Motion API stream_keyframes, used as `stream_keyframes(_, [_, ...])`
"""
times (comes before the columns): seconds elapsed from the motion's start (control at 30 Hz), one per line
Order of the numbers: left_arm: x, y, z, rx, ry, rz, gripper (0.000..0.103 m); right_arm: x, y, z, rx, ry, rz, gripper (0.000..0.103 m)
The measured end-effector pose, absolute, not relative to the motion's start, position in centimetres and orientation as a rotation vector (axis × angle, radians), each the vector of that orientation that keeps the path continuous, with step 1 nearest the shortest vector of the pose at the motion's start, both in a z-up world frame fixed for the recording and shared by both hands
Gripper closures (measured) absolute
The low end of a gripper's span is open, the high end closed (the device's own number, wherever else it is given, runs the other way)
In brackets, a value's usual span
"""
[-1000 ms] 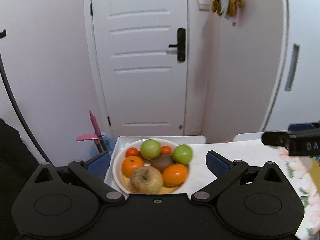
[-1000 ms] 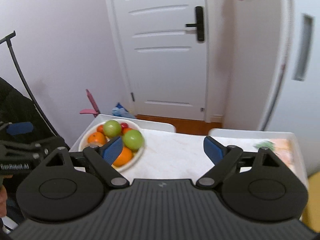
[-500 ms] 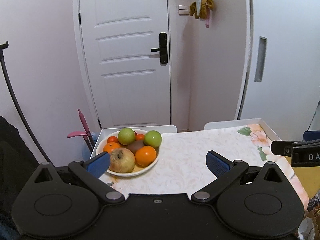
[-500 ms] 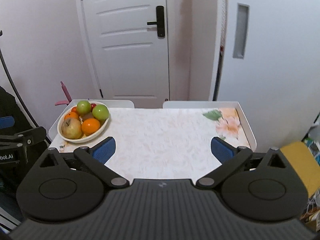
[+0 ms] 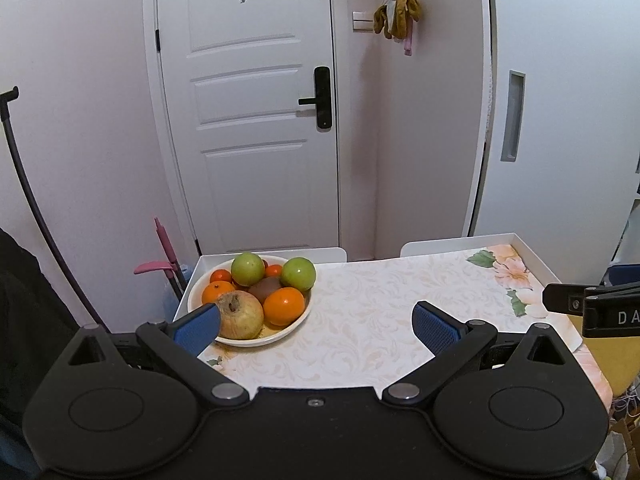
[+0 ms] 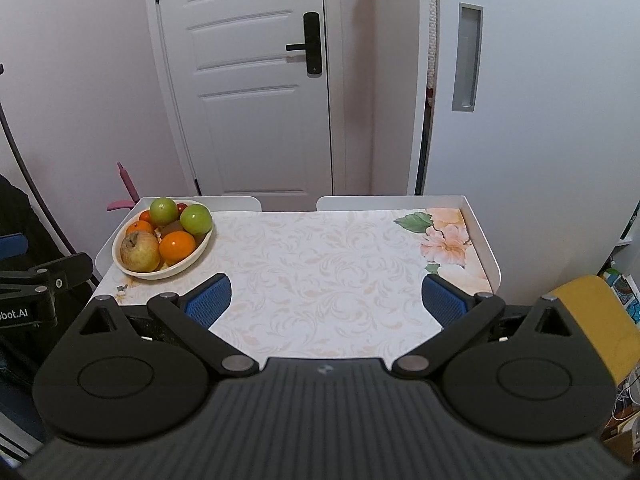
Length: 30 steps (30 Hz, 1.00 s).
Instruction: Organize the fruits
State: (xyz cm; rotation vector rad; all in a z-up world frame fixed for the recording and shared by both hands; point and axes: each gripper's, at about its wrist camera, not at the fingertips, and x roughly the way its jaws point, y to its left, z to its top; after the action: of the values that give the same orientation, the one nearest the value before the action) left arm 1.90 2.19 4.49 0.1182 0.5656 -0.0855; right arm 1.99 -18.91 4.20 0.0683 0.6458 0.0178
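At the table's far left corner, a white bowl (image 6: 120, 258) holds a yellowish apple (image 6: 140, 251), two oranges, two green apples (image 6: 195, 219), a kiwi and small tomatoes. The left gripper (image 5: 316, 326) hangs with fingers spread apart, its left pad just before the bowl. Rightward, the right gripper (image 6: 326, 298) hangs over the floral tablecloth (image 6: 320, 256), likewise spread and holding nothing.
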Motion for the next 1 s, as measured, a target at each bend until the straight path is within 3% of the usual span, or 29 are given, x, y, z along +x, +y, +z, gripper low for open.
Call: stream_keyframes(1.0, [1.90,2.11,4.31,0.134,0.561,-0.075,0.000,2.47,-19.03,4.11,0.074,0.676,0.003,0.000])
